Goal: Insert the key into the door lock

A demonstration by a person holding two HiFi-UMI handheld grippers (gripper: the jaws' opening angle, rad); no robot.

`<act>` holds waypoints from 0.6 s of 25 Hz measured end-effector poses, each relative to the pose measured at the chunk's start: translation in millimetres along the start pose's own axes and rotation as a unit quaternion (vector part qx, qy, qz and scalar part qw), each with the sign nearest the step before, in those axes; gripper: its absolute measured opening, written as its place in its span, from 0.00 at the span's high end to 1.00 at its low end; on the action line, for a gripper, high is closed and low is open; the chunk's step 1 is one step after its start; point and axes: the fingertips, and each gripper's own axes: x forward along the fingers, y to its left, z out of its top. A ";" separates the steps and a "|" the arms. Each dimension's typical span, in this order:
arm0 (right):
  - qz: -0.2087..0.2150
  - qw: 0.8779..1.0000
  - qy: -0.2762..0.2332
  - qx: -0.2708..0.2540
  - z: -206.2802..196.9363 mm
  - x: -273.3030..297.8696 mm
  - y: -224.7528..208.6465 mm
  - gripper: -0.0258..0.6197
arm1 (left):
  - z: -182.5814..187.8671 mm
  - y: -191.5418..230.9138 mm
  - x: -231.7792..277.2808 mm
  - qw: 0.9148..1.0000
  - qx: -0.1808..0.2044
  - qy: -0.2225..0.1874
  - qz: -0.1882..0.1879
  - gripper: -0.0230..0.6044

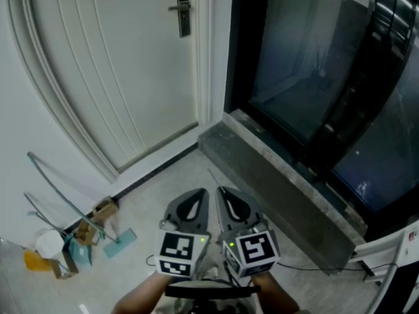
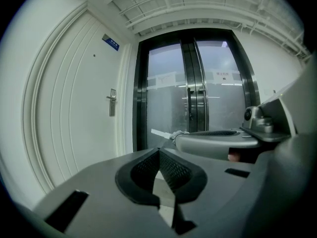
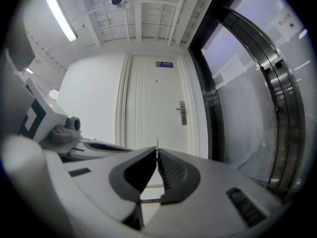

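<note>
from your head view, your left gripper and right gripper sit side by side low over the floor, pointing toward the white door. its lock is well apart from them, at the top. by the wall at left lies some litter with a white cup-like thing; what it holds is too small to tell. in your left gripper view the jaws are pressed together on nothing, and the key pokes from the right gripper's tip just beside them. in your right gripper view the jaws are pinched on the key, a thin edge-on sliver, with the lock up and right, far off.
</note>
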 end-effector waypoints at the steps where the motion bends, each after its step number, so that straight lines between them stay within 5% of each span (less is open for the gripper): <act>1: 0.001 1.000 0.000 0.000 -0.9 -0.5 -2.8 0.92 | -0.1 -1.7 1.8 1.000 0.000 0.000 0.001 0.96; 15: -0.008 1.000 0.010 -0.026 -2.3 34.3 -24.2 0.92 | 2.5 11.1 39.3 1.000 -0.001 0.003 -0.018 0.96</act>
